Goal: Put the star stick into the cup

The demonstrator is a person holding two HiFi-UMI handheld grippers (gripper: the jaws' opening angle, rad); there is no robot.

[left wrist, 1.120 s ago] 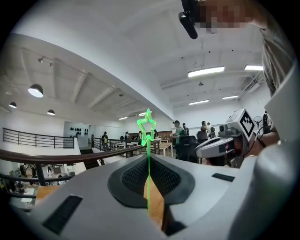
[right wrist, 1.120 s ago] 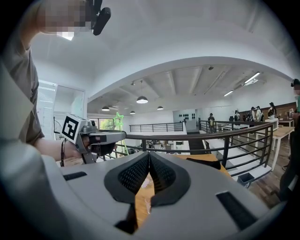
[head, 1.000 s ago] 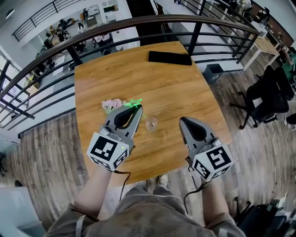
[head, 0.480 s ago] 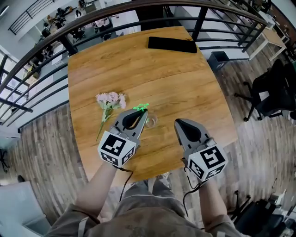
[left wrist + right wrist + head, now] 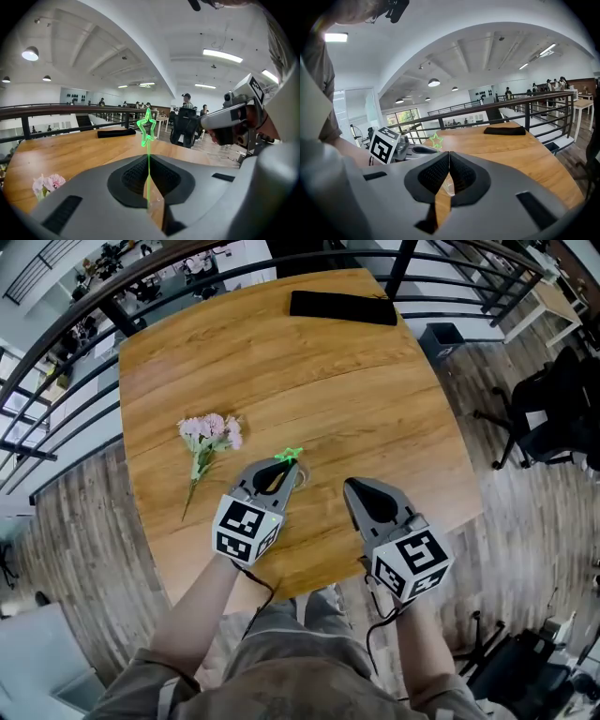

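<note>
My left gripper (image 5: 284,465) is shut on the thin green star stick (image 5: 147,174), which stands upright between its jaws. The stick's green star (image 5: 288,455) pokes out past the tips. The clear cup (image 5: 302,477) stands on the wooden table (image 5: 375,399) just right of the left gripper's tip and is largely hidden by it. My right gripper (image 5: 352,486) hovers to the cup's right, shut with nothing in it. From the right gripper view, the star (image 5: 436,139) and the left gripper's marker cube (image 5: 386,143) show to the left.
A bunch of pink flowers (image 5: 208,432) lies on the table to the left. A black flat object (image 5: 342,307) lies at the far edge. A dark railing (image 5: 141,292) rings the table, and an office chair (image 5: 553,409) stands at the right.
The left gripper has carried the star stick to the right, away from the pink flowers and up beside the cup. The right gripper has kept its place beside the cup.
</note>
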